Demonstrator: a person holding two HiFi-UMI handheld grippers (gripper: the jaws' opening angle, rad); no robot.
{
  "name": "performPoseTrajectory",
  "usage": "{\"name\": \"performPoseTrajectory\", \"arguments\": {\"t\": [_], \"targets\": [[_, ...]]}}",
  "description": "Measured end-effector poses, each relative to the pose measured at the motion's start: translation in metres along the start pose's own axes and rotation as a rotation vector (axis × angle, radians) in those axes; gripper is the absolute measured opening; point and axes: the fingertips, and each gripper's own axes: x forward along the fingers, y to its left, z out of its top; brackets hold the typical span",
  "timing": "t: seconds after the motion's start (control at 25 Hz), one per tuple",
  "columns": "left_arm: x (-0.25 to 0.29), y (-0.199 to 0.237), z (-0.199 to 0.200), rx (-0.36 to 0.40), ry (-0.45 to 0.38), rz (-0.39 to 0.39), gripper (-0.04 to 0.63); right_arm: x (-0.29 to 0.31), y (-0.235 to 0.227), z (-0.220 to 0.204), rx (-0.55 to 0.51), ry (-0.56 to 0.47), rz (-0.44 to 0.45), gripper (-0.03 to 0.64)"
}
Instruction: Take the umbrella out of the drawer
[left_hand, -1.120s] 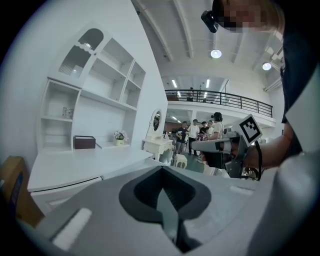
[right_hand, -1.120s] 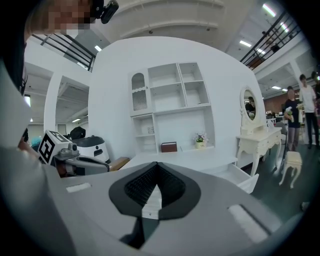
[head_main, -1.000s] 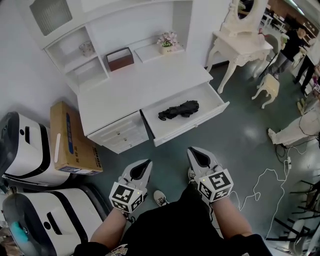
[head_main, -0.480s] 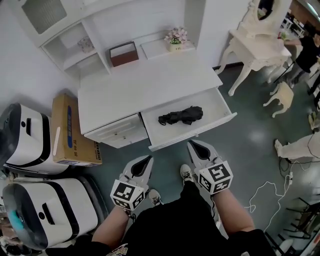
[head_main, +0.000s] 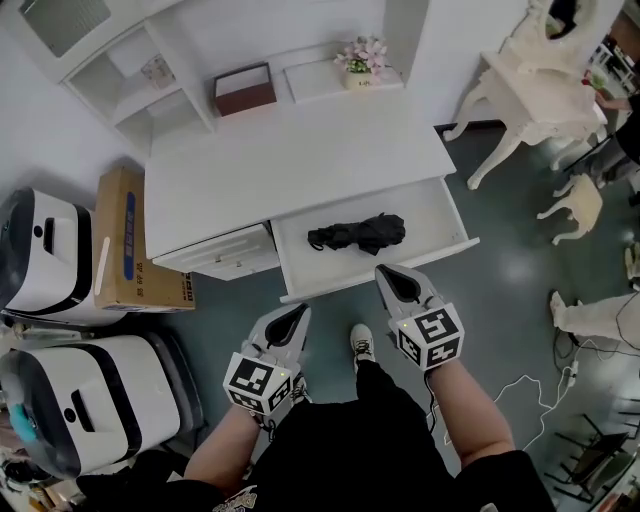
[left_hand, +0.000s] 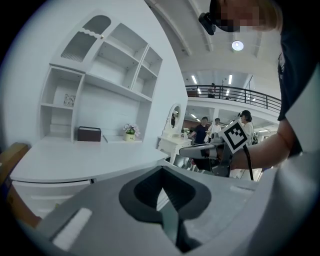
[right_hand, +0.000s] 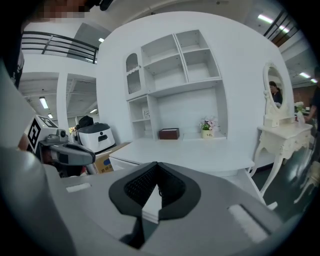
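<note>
A folded black umbrella (head_main: 358, 234) lies in the open white drawer (head_main: 441, 205) of the white desk (head_main: 290, 160). My right gripper (head_main: 393, 274) hovers just in front of the drawer's front edge, jaws shut and empty. Lower to the left, my left gripper (head_main: 295, 314) is over the floor, jaws shut with nothing in them. In the left gripper view the desk top (left_hand: 85, 159) lies ahead and the right gripper (left_hand: 192, 150) shows at the right. The right gripper view shows the desk top (right_hand: 190, 152); the umbrella is hidden there.
A brown box (head_main: 244, 91) and a flower pot (head_main: 360, 62) stand on the desk's back shelf. A cardboard carton (head_main: 122, 246) and two white machines (head_main: 45, 258) are left of the desk. A white vanity table (head_main: 530, 85) and stool (head_main: 575, 202) stand at the right, cables (head_main: 520, 385) on the floor.
Both grippers have moved toward the desk; the right one now reaches the drawer's front edge. The desk and drawer sit lower and nearer in the head view.
</note>
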Motion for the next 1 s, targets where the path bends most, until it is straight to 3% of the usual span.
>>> {"name": "performPoseTrajectory", "arguments": {"t": [0.4,0.84,1.0], "targets": [[0.053,0.012,-0.011,-0.063,0.026,0.069,0.002,0.055,-0.053,-0.025,-0.070,0.115,0.100,0.028],[0.083,0.012,-0.018,-0.087,0.043,0.117,0.000,0.102,-0.074,-0.060,-0.124,0.233,0.196,0.028],[0.087,0.014,-0.023,-0.099,0.048,0.128,0.002,0.116,-0.075,-0.072,-0.156,0.280,0.234,0.071]]}}
